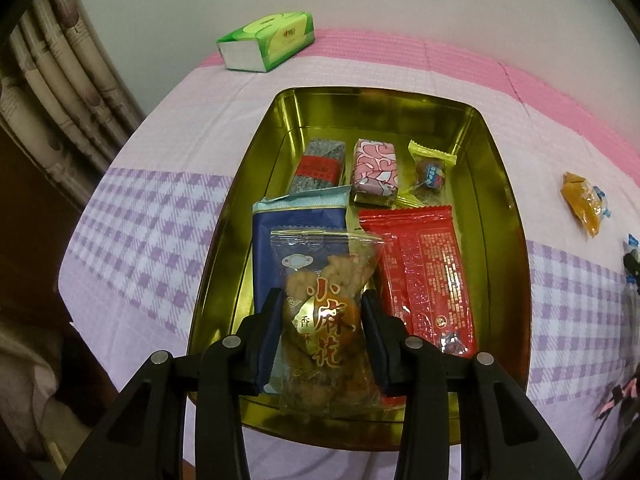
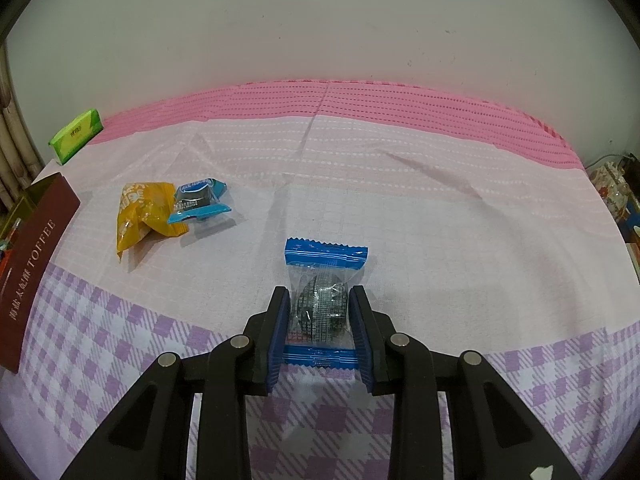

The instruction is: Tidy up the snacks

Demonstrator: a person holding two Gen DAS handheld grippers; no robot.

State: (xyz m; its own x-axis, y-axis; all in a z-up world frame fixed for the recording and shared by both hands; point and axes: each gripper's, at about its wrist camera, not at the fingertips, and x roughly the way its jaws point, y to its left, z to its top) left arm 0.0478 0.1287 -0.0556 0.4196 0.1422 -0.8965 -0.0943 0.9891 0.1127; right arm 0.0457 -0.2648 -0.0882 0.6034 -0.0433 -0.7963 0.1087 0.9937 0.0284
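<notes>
In the left wrist view my left gripper [image 1: 320,312] is shut on a clear packet of fried twists [image 1: 324,320] and holds it above the near end of a gold tin [image 1: 504,184]. In the tin lie a blue packet [image 1: 298,236], a red packet [image 1: 430,268], a grey-and-red bar [image 1: 320,164], a pink patterned block [image 1: 374,170] and a small wrapped candy [image 1: 430,170]. In the right wrist view my right gripper [image 2: 320,312] is shut on a blue-ended wrapped dark candy [image 2: 322,308] lying on the cloth.
A yellow packet [image 2: 138,210] and a blue wrapped candy [image 2: 198,198] lie on the checked cloth at left. The tin's maroon side [image 2: 34,256] shows at the left edge. A green tissue pack [image 1: 266,40] sits at the far edge by the wall. Curtains hang at left.
</notes>
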